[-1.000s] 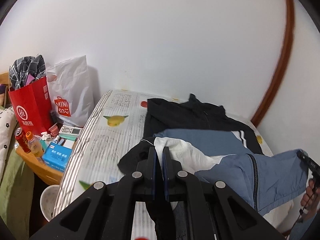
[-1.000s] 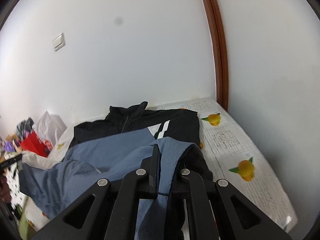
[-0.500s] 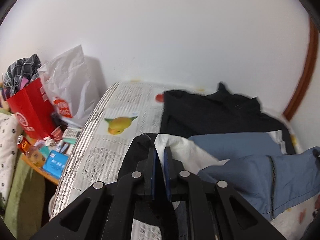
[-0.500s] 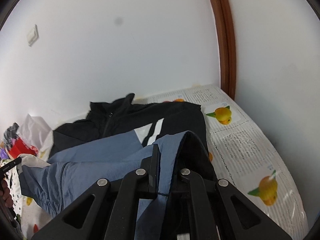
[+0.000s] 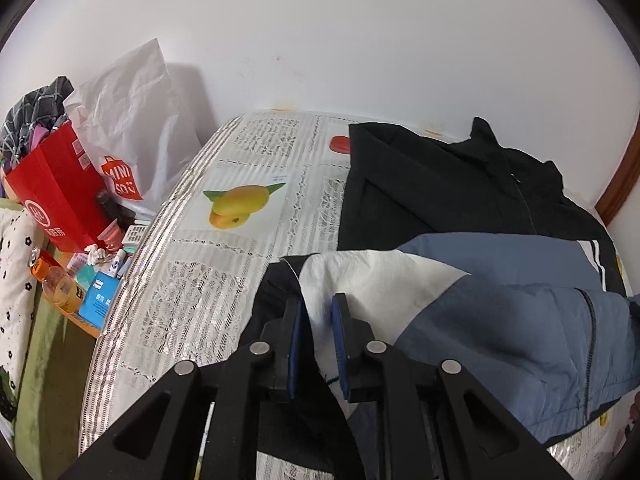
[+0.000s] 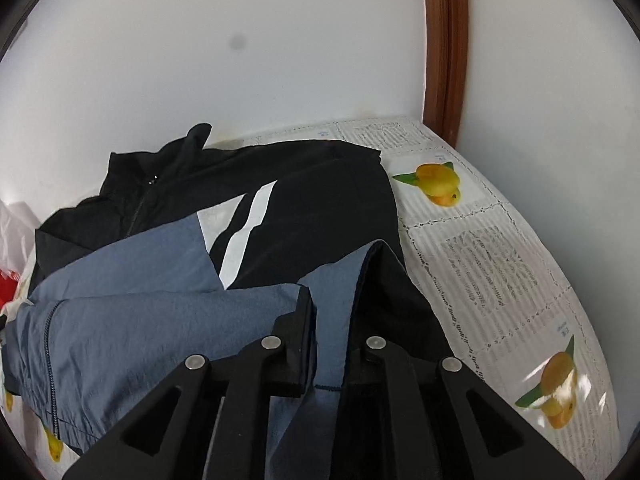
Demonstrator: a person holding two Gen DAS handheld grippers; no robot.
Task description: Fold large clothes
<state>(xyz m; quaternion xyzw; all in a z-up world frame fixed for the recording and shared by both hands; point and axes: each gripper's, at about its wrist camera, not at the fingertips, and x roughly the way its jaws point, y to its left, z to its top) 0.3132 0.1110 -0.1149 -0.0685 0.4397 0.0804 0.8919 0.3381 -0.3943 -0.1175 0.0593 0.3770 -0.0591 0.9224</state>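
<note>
- The jacket (image 5: pixel 460 200), black with blue and white panels, lies spread across the bed (image 5: pixel 224 264), collar toward the white wall (image 5: pixel 360 40).
- Its lower part is folded upward over the chest area; the blue panel and zipper line of this folded layer show in both wrist views.
- The left gripper (image 5: pixel 318 312) has a white hem corner of the jacket between its blue pads (image 5: pixel 341 320). The jaws have just been opening, and a gap shows on each side of the cloth, so the pads no longer press on it.
- The right gripper (image 6: pixel 328 312) has a blue hem edge of the jacket between its fingers. Its jaws have likewise just been opening; the cloth hangs loose in the gap and is not pinched.
- The bed cover is white with printed text blocks and yellow fruit pictures (image 6: pixel 438 180).
- Left of the bed, a red paper bag (image 5: pixel 56 192) and a white plastic bag (image 5: pixel 132 128) stand against the wall.
- In front of these bags, small boxes and an orange bottle (image 5: pixel 60 288) sit on a side surface.
- A brown wooden frame (image 6: pixel 446 40) runs up the wall at the bed's far right corner.
</note>
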